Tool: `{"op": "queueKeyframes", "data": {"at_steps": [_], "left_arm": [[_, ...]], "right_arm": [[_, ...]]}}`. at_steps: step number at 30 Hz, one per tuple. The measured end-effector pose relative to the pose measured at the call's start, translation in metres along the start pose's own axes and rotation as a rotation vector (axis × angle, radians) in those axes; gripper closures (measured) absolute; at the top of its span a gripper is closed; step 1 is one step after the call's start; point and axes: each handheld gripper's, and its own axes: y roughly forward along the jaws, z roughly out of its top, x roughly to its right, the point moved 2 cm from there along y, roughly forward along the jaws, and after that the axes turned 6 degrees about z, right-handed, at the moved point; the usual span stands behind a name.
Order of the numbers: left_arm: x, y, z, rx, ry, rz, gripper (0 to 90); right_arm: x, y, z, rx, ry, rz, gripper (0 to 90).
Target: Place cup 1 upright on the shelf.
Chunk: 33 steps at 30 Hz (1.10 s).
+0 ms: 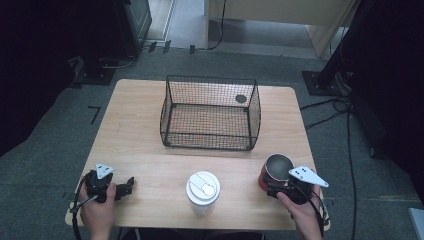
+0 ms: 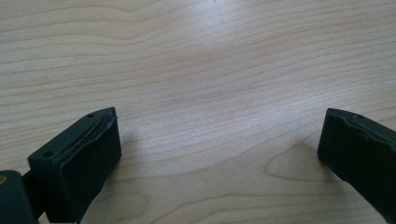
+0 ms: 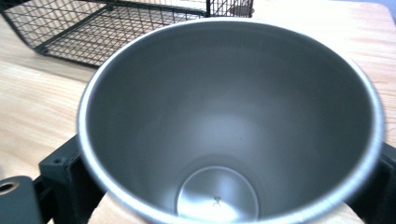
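A: Nearest the person, front left of the pale wooden surface: left tool, jaws standing wide apart over bare wood, nothing between them. It lies low by the front edge, pointing toward the middle.

B: Next item, front centre?

A: One clear plastic cup with a white round lid, upright, untouched, between the two tools and apart from both.

B: Front right?

A: Right tool, jaws set on either side of a red metal tumbler with a bare steel inside. The right gripper view looks straight down into its open mouth, a black jaw showing against each flank; I read that as a grip on the tumbler, low on its wall. The tumbler stands upright, long axis vertical, mouth up, at the right front corner of the surface.

B: Farthest item?

A: One black wire mesh basket, open-topped, mid-surface toward the back, with nothing visible inside it. A small dark round mark shows through its far right corner; what it is, I cannot tell.

B: The deciding relation?

A: The basket lies ahead and to the left of the tumbler. The right hand is much the nearer and already has it; the likely move is up, over the near rim, and in.
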Motion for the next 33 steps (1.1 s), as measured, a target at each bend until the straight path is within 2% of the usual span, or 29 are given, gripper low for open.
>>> {"op": "queueKeyframes", "data": {"at_steps": [3,7,8,11,15,19,23,30,33], "left_arm": [[0.0,0.0,0.0,0.0,-0.001,0.0,0.0],[0.0,0.0,0.0,0.0,0.0,0.0,0.0],[0.0,0.0,0.0,-0.001,0.001,0.0,0.0],[0.0,0.0,0.0,-0.001,0.001,-0.001,0.0],[0.0,0.0,0.0,0.0,0.0,-0.001,0.0],[0.0,0.0,0.0,0.0,0.0,-0.001,0.0],[0.0,0.0,0.0,0.0,0.0,-0.001,0.0],[0.0,0.0,0.0,0.0,0.0,-0.001,0.0],[0.0,0.0,0.0,0.0,0.001,-0.001,0.0]], "right_arm": [[-0.002,0.005,-0.001,0.014,-0.022,-0.039,6.3],[-0.005,0.007,-0.001,0.034,-0.03,-0.056,7.1],[-0.007,0.008,-0.002,0.054,-0.033,-0.076,7.3],[-0.012,0.009,-0.003,0.105,-0.043,-0.092,7.4],[-0.02,0.006,0.003,0.212,-0.029,-0.117,7.4],[-0.027,0.005,0.011,0.273,-0.011,-0.106,7.3],[-0.033,0.006,0.018,0.335,-0.03,-0.11,7.3],[-0.038,0.008,0.026,0.377,-0.046,-0.112,7.4],[-0.037,0.009,0.029,0.403,-0.054,-0.133,7.4]]}}
